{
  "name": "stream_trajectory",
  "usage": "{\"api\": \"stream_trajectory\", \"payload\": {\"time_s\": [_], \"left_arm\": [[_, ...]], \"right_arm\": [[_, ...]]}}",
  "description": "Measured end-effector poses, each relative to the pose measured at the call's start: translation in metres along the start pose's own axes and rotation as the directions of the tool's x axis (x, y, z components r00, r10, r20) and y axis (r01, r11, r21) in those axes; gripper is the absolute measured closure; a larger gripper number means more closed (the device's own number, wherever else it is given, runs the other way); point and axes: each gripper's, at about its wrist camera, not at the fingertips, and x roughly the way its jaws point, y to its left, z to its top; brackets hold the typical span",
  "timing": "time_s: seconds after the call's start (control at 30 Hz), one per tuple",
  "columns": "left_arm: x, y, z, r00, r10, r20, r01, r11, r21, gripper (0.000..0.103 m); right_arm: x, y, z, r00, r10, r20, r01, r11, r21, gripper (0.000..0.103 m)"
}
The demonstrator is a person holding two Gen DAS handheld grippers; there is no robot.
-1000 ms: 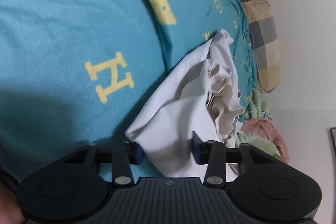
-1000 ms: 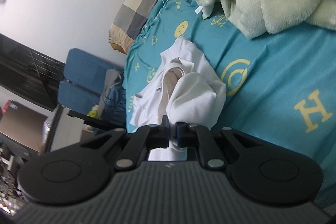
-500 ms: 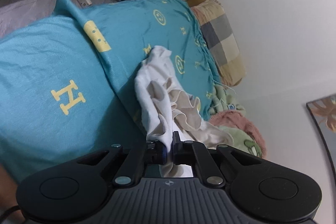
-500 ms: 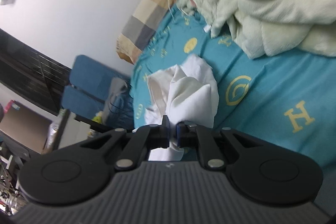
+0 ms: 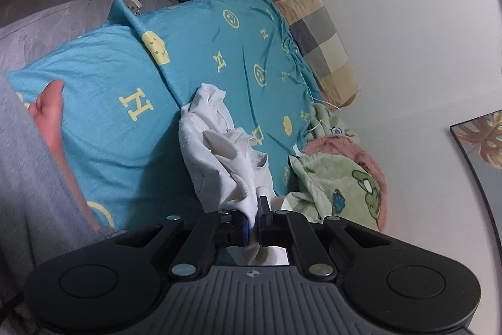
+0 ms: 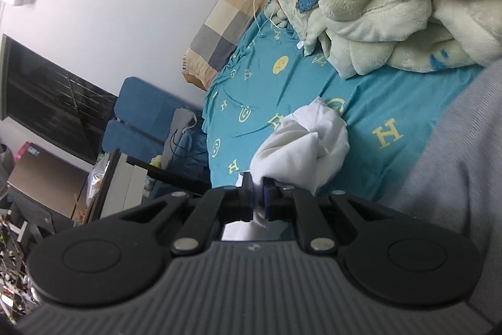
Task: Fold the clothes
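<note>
- While both grippers pointed down at the bed point(image 5: 103, 146), the left gripper point(image 5: 254, 217) had its fingers pinching the white garment point(image 5: 219, 165).
- The right gripper point(image 6: 258, 197) pinched another part of that crumpled garment, which hung bunched above the teal sheet point(image 6: 392, 102).
- A green fleece blanket point(image 6: 376, 21) lay piled near the checked pillow point(image 5: 323, 33).

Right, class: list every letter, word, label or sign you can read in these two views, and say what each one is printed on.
"H": large yellow letters printed on the teal bedsheet, repeated across it between yellow smiley faces, clearest in the left wrist view and the right wrist view.
Barcode-like stripes on the checked pillow: too small to read.
Colourful box at the left edge: print blurred, unreadable.
No other text shows.
</note>
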Motion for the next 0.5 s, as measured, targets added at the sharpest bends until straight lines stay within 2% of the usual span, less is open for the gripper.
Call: {"api": "stream_trajectory", "payload": {"time_s": [0.1, 0.3, 0.5], "left_arm": [[0.024, -0.011, 0.022, 1.000, 0.011, 0.008, -0.011, 1.000, -0.013, 0.097], [0.097, -0.029, 0.073, 0.998, 0.054, -0.010, -0.055, 0.998, -0.017, 0.095], [0.181, -0.029, 0.117, 0.993, 0.111, -0.036, -0.111, 0.994, 0.012, 0.094]], "right_arm": [[0.027, 0.008, 0.016, 1.000, -0.010, -0.013, 0.011, 1.000, 0.029, 0.094], [0.103, 0.014, 0.055, 0.996, -0.057, -0.064, 0.061, 0.996, 0.065, 0.094], [0.187, -0.003, 0.085, 0.981, -0.142, -0.129, 0.156, 0.983, 0.101, 0.093]]}}
